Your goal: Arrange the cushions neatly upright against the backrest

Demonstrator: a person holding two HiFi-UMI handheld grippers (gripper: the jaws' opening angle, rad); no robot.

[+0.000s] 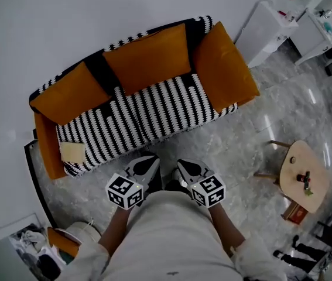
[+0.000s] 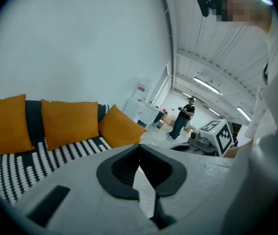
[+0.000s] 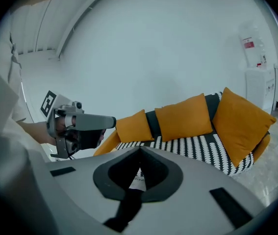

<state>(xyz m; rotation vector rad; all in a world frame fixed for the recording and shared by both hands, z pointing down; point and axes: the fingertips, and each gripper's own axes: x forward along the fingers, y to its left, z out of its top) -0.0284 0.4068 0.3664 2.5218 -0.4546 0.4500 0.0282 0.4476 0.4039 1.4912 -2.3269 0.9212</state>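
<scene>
At the far left an orange armrest [image 1: 48, 148] closed off the end of a black-and-white striped sofa [image 1: 154, 107] that stood against a white wall [image 1: 66, 22]. A pale square [image 1: 72, 152] lay on the seat just beside the armrest. The left cushion [image 1: 72, 92], orange, stood upright against the backrest [image 1: 102, 69]. A strip of dark backrest showed between it and the middle cushion [image 1: 148, 57], which also stood upright against the backrest. In front of the sofa, over the grey floor [image 1: 242, 139], the left gripper [image 1: 147, 166] was held close to the person's body and pointed toward the seat. Its own view showed its jaws closed tip to tip with nothing between them. Just beside it the right gripper [image 1: 187, 170] pointed the same way, its jaws likewise fully closed and empty. Both grippers were well apart from the cushions. Further right, the right cushion [image 1: 224, 69] leaned at the sofa's right end, tilted on a corner and set at an angle to the other two, not flat against the backrest. Beyond it a white cabinet [image 1: 265, 31] stood by the wall. At the far right a small round wooden table [image 1: 303, 171] with a few small things on top stood on the floor, well apart from the sofa.
</scene>
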